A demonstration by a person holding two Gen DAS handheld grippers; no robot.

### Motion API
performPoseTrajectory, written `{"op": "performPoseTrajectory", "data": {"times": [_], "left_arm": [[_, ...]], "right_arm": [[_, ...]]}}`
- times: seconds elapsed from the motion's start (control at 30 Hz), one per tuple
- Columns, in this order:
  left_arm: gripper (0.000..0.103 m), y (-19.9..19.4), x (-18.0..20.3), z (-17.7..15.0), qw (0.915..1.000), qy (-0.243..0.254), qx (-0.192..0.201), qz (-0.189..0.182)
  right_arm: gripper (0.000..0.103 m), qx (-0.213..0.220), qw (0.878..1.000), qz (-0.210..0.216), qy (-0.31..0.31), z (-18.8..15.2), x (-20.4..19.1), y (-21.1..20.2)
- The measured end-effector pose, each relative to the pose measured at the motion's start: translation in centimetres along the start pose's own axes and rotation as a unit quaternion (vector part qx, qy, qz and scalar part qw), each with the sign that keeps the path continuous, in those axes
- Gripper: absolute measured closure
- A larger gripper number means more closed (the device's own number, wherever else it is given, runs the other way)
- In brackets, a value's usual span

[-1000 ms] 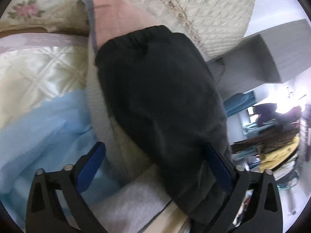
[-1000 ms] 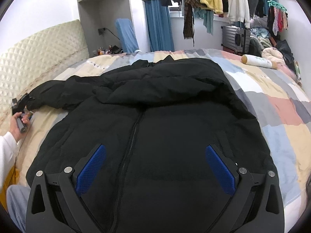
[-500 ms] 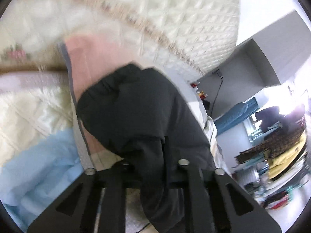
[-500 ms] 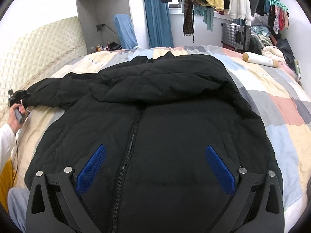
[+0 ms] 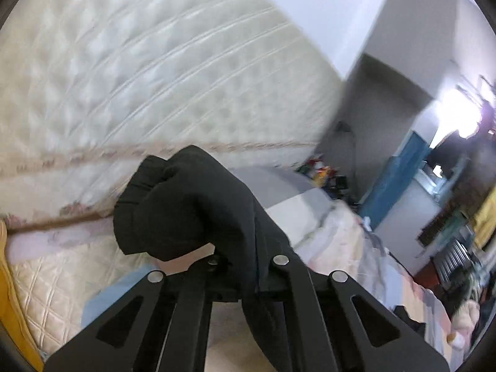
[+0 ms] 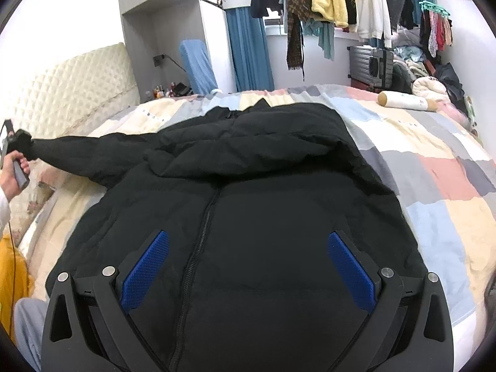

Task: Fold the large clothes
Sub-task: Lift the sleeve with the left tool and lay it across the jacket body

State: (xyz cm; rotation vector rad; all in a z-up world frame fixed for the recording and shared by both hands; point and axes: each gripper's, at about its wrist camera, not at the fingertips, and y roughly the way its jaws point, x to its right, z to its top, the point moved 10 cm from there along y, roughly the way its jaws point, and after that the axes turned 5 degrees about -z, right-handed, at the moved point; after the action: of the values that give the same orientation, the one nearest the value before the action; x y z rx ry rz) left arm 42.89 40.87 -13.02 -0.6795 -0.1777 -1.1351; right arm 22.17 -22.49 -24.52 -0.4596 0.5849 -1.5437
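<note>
While the jacket [image 6: 248,210] lies zipped and spread front-up on the patchwork bed [image 6: 434,170], the right gripper [image 6: 245,266] hangs over its hem with jaws spread and nothing between them. Only the right wrist view shows the whole garment and a hand [image 6: 12,176] at far left lifting the sleeve end off the bed. The left wrist view shows the left gripper [image 5: 235,266] pinching the cuff [image 5: 173,204], before the quilted headboard [image 5: 155,77].
</note>
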Motion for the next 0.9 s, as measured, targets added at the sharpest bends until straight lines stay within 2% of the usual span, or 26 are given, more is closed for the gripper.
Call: {"op": "performPoseTrajectory", "data": {"times": [0.2,0.33,0.53,0.7,0.8,0.9], "left_arm": [[0.099,-4.3,7.0,1.6,0.9978,0.061,0.016,-0.019],[0.099,-6.8,13.0,2.2,0.9934,0.104,0.028,-0.039],[0.099,-10.1,21.2,0.6,0.9831,0.161,0.039,-0.076],[0.099,-11.9,28.6,-2.4,0.9681,0.23,0.036,-0.093],[0.099,-12.5,32.8,-5.2,0.9555,0.274,0.031,-0.105],[0.099,-13.4,37.0,-8.5,0.9442,0.299,0.024,-0.135]], "right_arm": [[0.0,0.02,1.0,0.015,-0.005,0.3,0.3,-1.4],[0.0,0.035,0.999,0.016,-0.006,0.8,1.1,-2.3],[0.0,0.049,0.999,0.022,0.009,1.2,2.9,-3.2],[0.0,0.065,0.997,0.029,0.023,1.8,4.4,-4.5],[0.0,0.069,0.997,0.029,0.027,2.0,5.3,-5.1],[0.0,0.071,0.997,0.024,0.03,2.1,6.2,-5.5]]}}
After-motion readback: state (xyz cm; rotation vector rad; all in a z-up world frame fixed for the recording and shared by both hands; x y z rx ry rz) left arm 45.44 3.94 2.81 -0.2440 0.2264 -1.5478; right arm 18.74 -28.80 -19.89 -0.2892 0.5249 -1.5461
